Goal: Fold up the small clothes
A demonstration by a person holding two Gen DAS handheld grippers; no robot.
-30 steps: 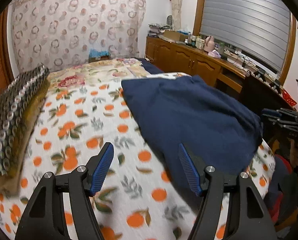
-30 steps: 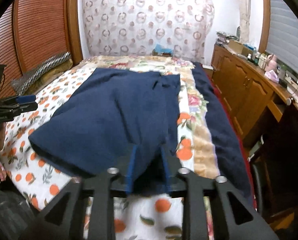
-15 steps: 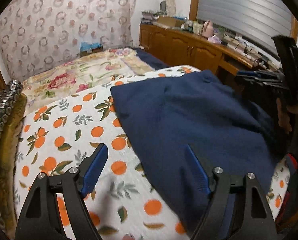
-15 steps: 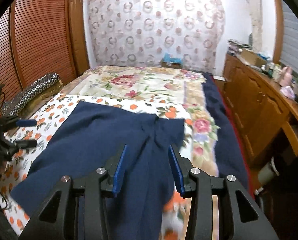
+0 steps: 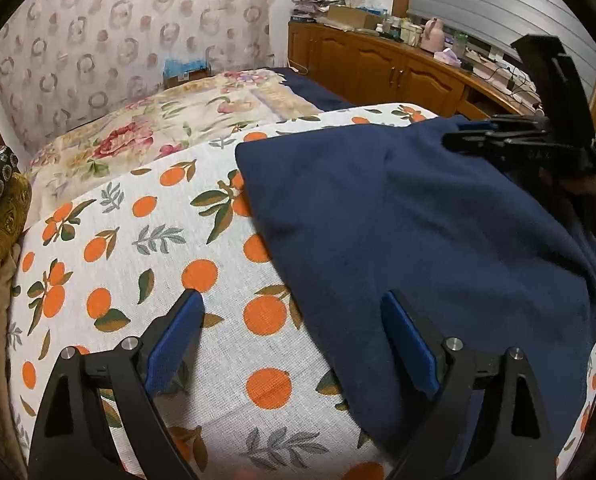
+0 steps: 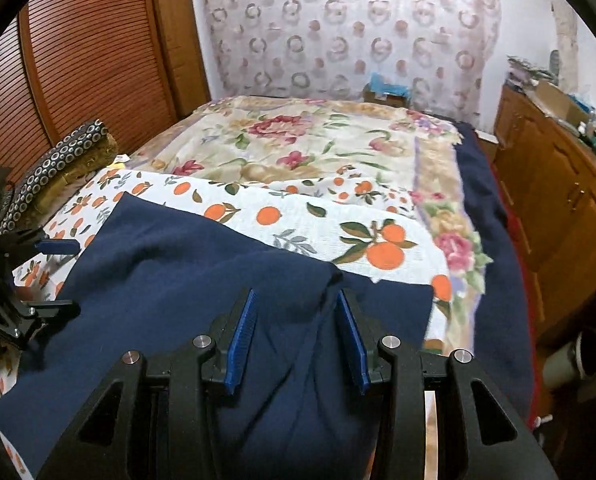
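Home bedroom: bed [image 6: 322,152] with floral and orange-print covers, wooden louvred wardrobe [image 6: 82,64], cluttered sideboard [image 5: 382,68].

Navy garment [image 5: 418,232] flat on bedsheet [image 5: 146,248]

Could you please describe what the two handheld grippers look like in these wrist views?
Both are alike. The left gripper and the right gripper have matte black, angular frames with triangular cut-outs and round silver bolt heads at the pivots. Each finger carries a flat blue pad with a finely ribbed face. No cables, markings or sleeves are visible.
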